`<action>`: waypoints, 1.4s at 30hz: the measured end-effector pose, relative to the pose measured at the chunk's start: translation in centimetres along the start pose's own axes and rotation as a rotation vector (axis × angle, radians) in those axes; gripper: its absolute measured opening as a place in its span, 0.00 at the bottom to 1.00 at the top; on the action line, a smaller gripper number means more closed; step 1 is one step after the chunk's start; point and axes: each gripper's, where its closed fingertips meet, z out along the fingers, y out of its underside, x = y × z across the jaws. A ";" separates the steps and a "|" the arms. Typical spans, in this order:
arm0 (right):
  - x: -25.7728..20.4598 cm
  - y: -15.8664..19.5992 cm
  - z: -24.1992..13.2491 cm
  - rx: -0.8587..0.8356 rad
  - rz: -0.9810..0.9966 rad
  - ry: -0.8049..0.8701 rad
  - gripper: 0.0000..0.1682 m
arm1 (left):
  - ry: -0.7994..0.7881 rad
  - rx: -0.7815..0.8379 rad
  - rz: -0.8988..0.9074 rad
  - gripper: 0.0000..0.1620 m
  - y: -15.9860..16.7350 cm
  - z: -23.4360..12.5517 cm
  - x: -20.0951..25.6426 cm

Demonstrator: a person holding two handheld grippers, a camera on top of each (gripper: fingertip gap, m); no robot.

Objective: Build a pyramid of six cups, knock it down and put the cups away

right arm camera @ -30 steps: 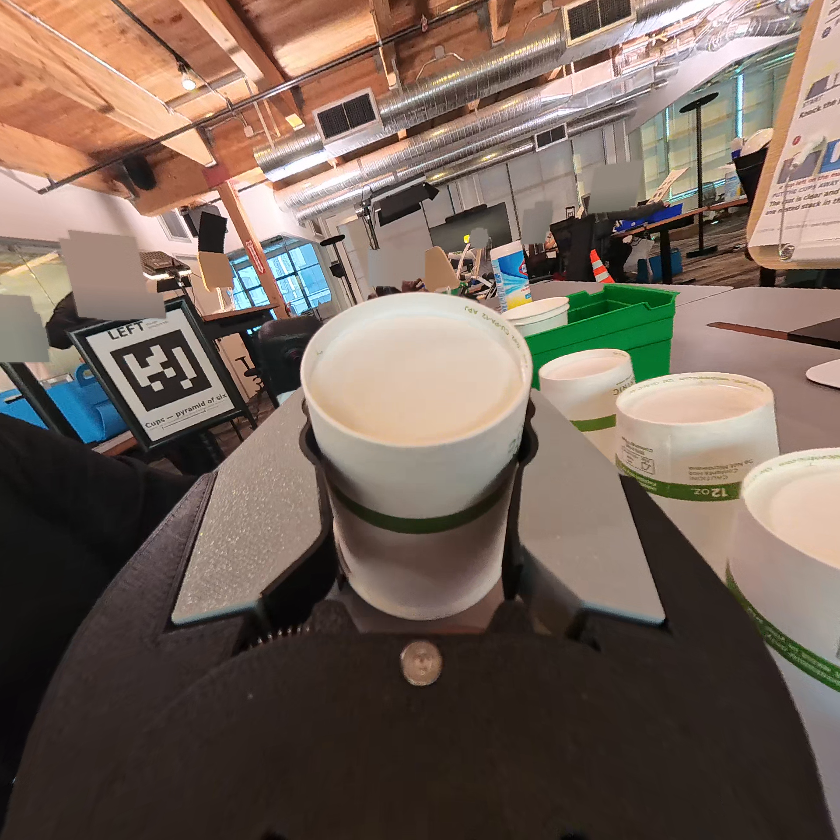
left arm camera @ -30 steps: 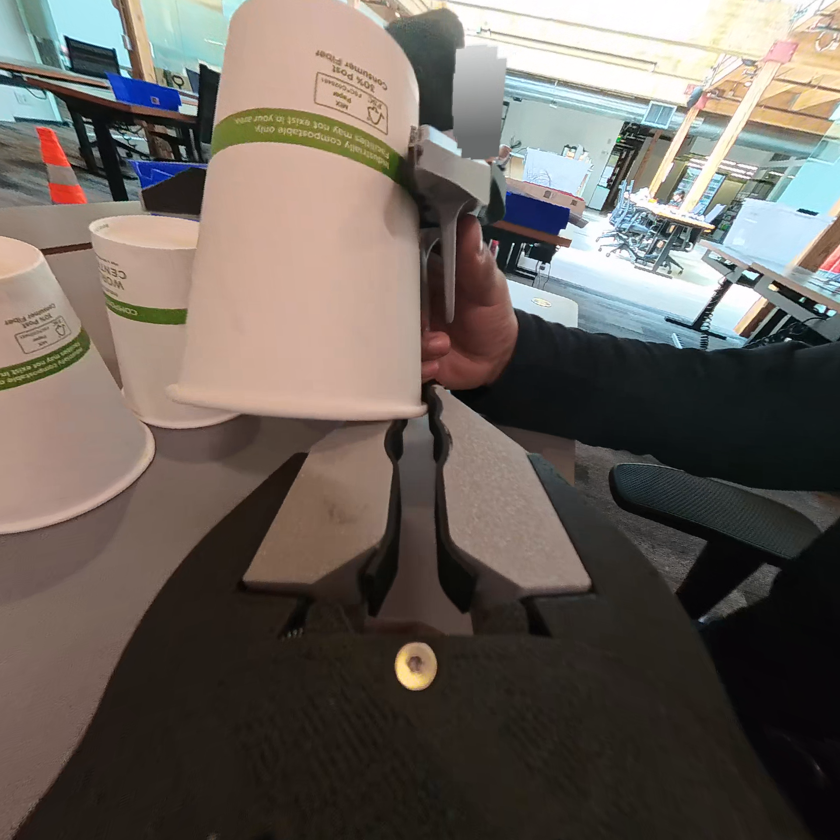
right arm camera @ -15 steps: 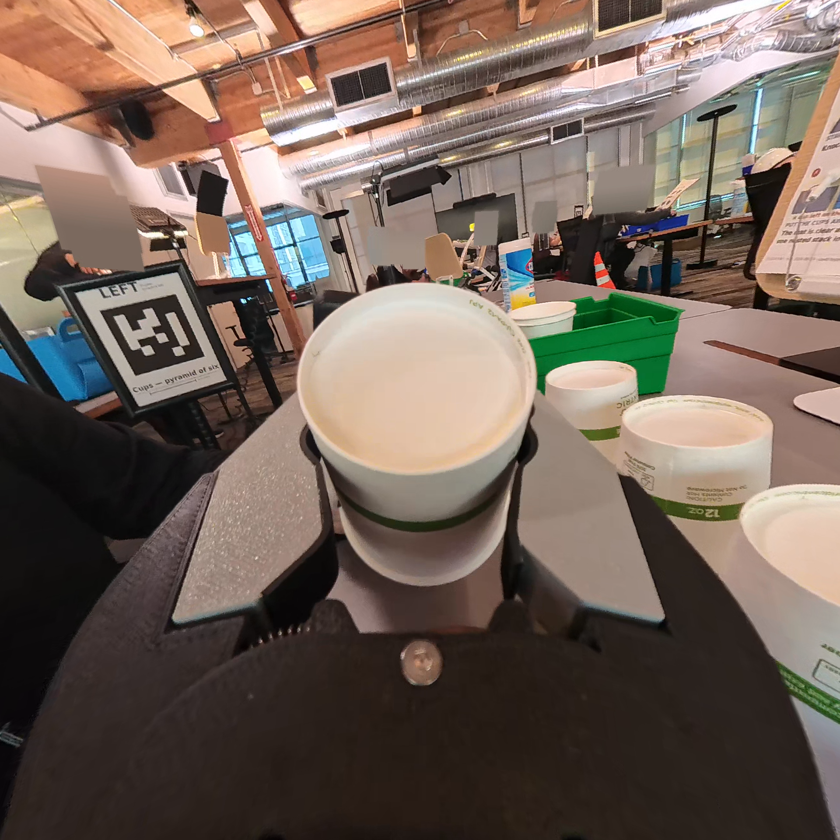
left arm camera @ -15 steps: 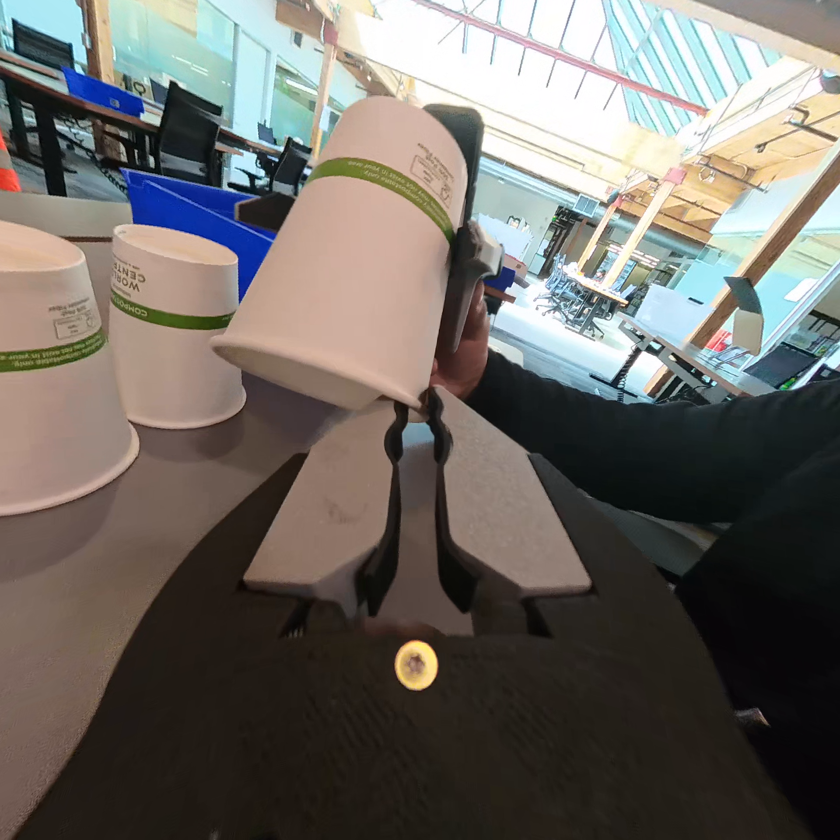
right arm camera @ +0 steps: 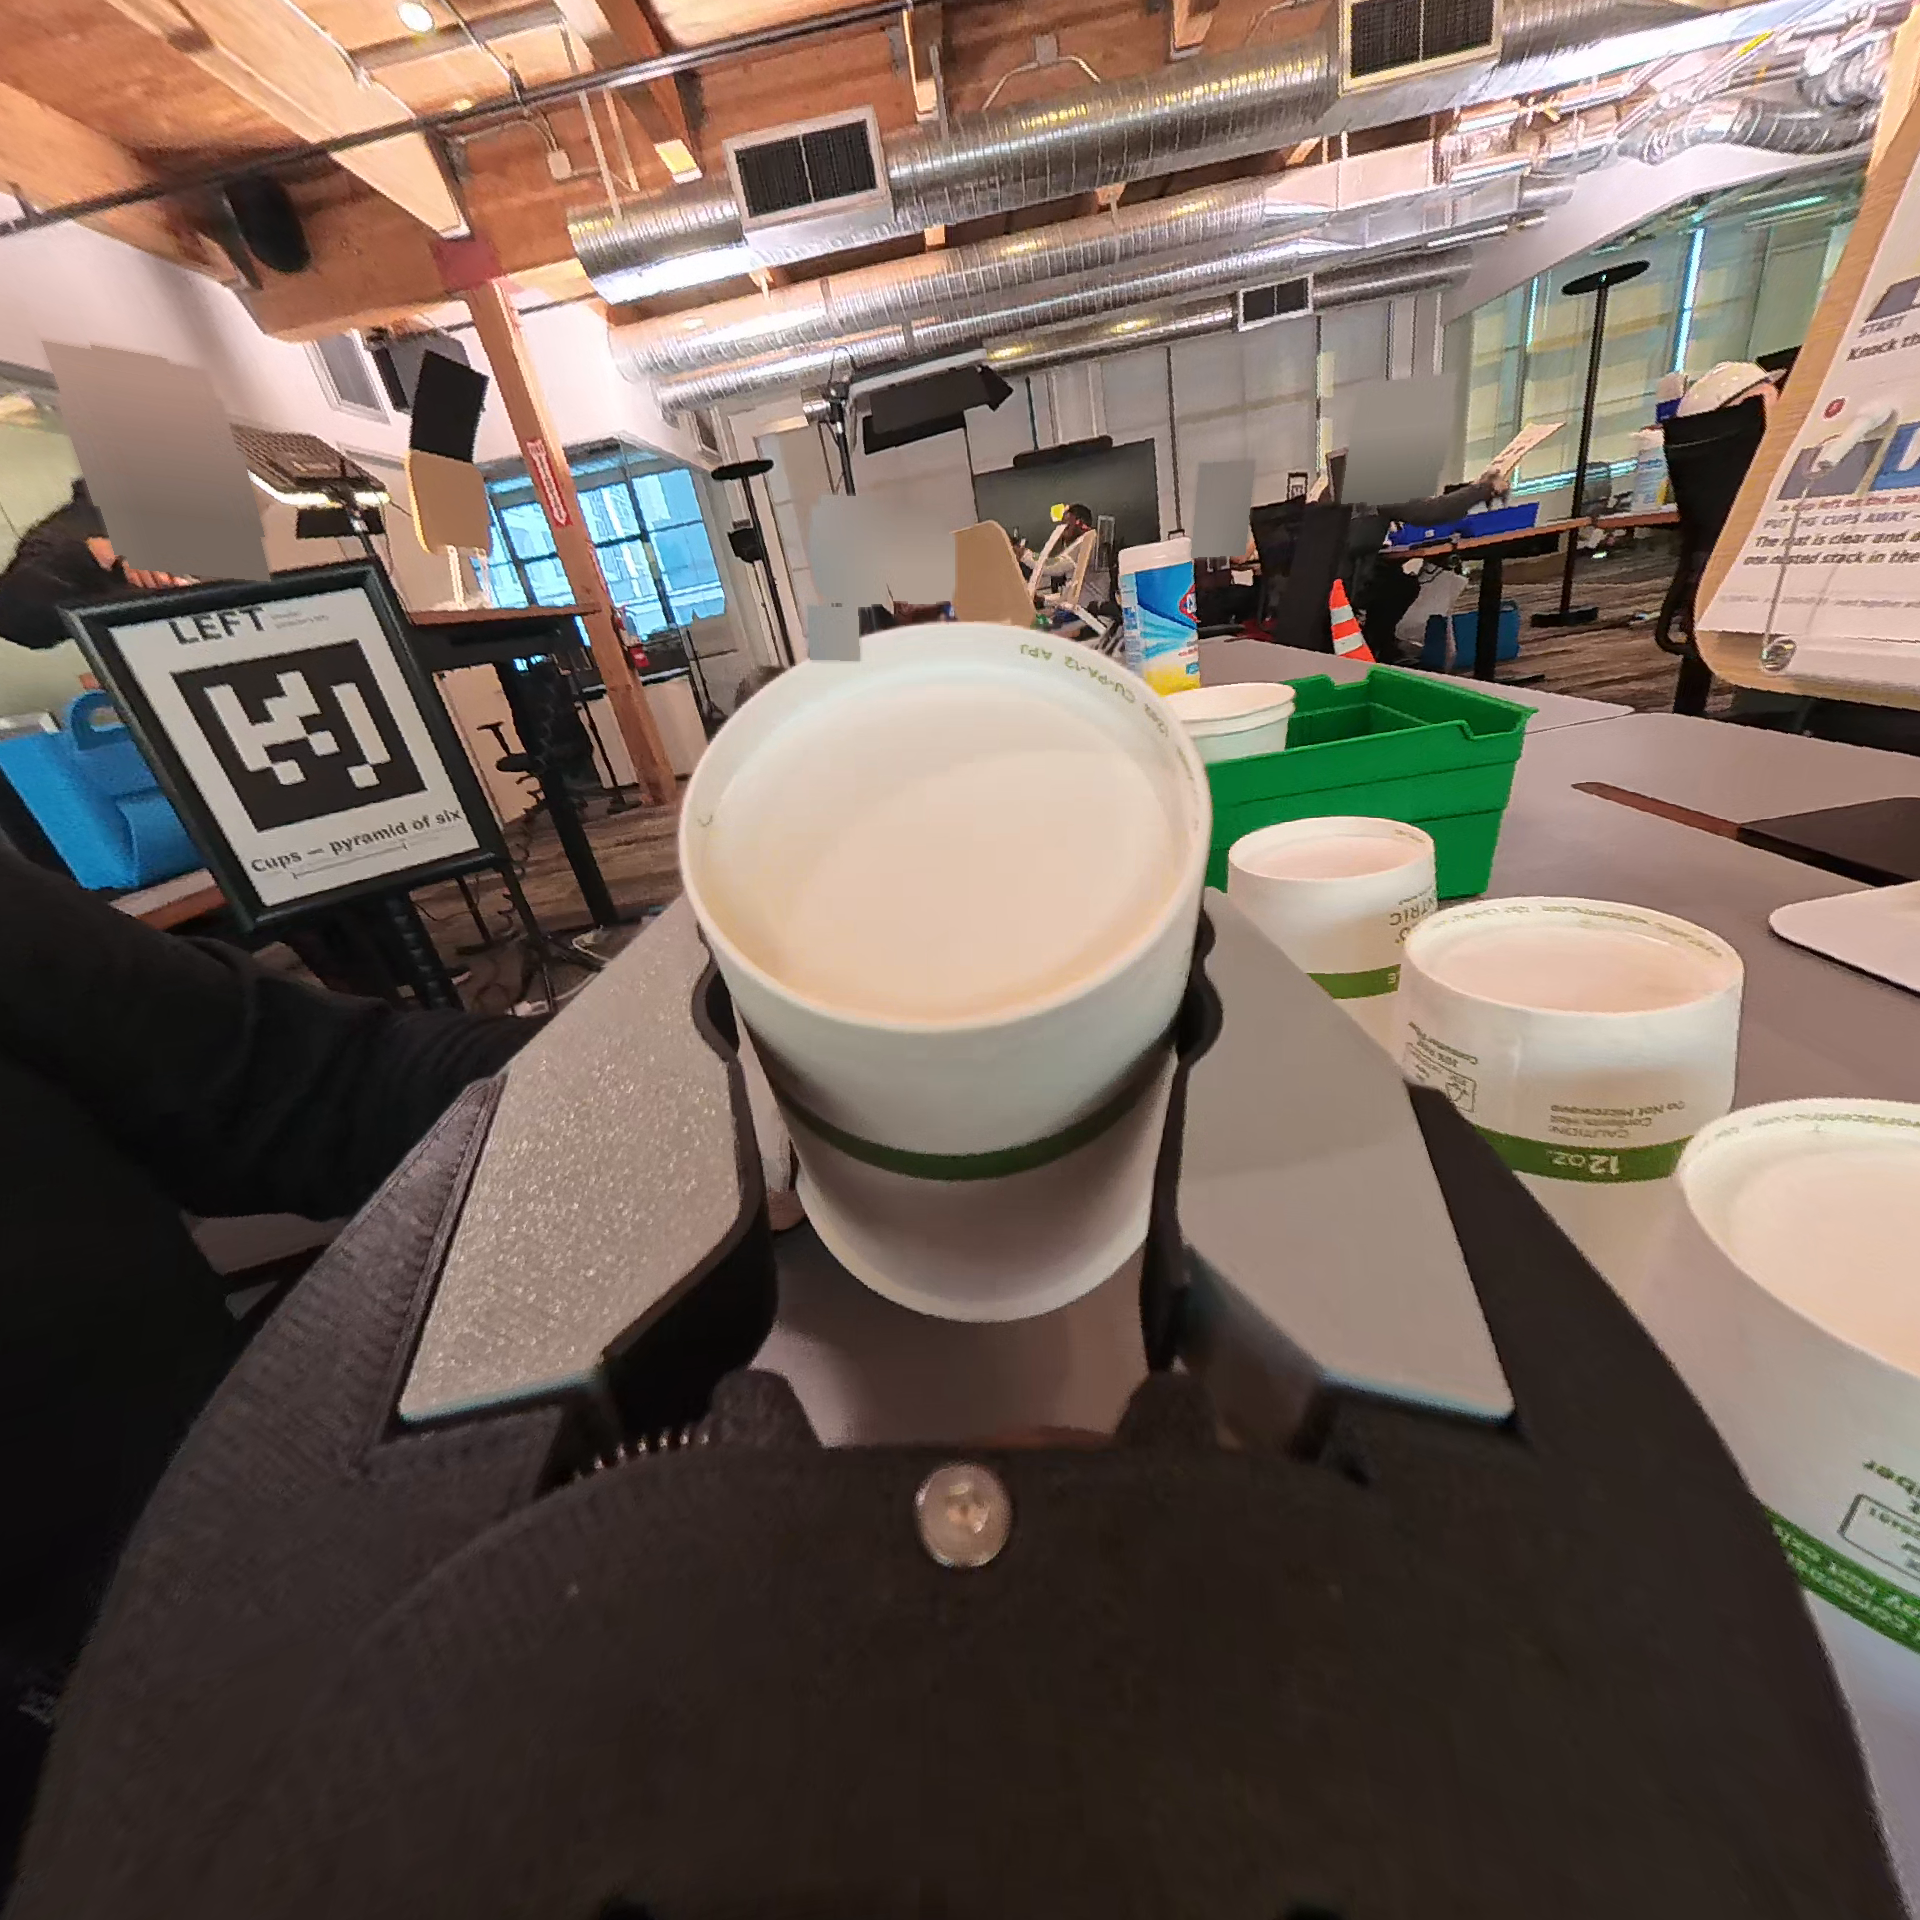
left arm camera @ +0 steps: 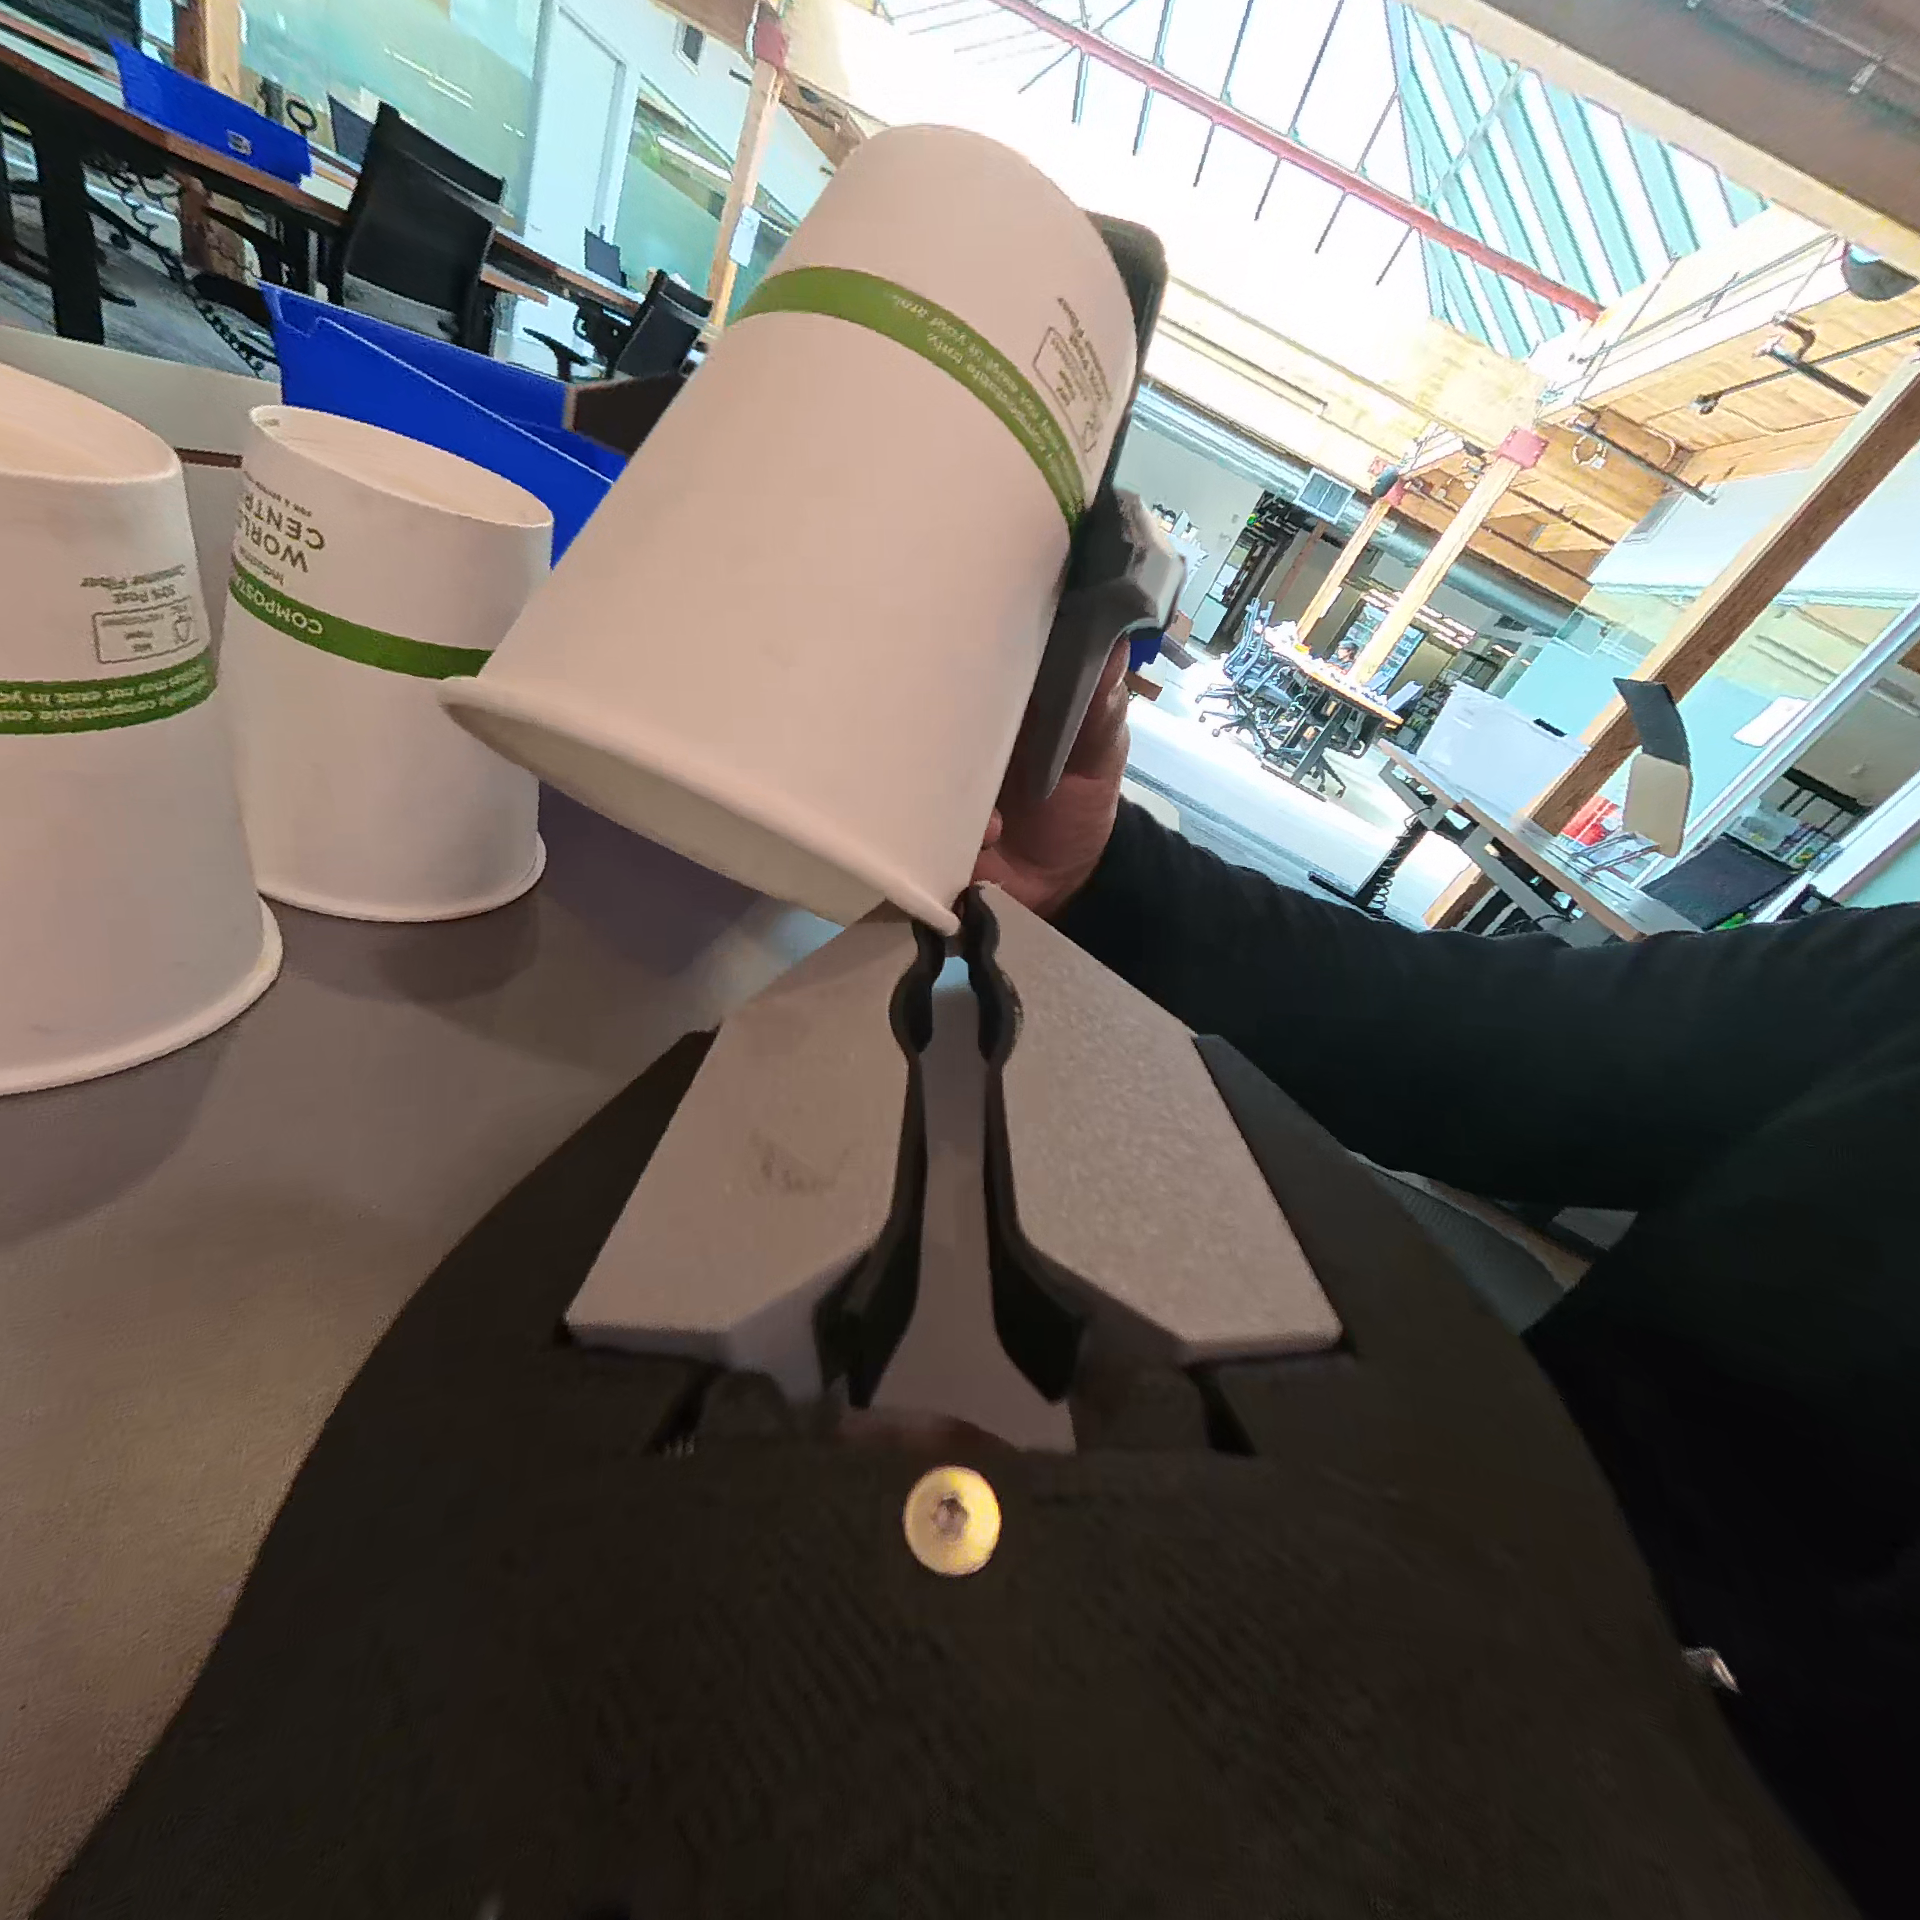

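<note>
Gripping white green-banded paper cup (right arm camera: pixel 940 997) upside down, tilted: right tongs (right arm camera: pixel 951 1049); left tongs (left arm camera: pixel 951 940) closed, empty.

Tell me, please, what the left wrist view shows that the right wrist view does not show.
Only the left wrist view shows the left gripper, empty with its jaws together, the hand under the right gripper, and a blue bin.

Only the right wrist view shows the green bin, the framed marker sign and a wipes canister.

Both show the tilted held cup in the right gripper, and upside-down cups standing on the grey table.
</note>
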 end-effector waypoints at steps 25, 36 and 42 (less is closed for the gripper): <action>-0.6 -0.7 -0.3 0.025 0.001 -0.034 0.48 | 0.041 0.022 -0.008 0.00 -1.3 -0.9 0.8; -0.3 -0.7 -0.1 0.045 0.018 -0.021 0.49 | 0.033 0.017 -0.014 0.00 -0.6 -0.4 0.4; -0.2 -0.9 -0.2 0.061 0.002 -0.004 0.48 | 0.040 0.039 -0.031 0.00 -0.7 -0.1 0.4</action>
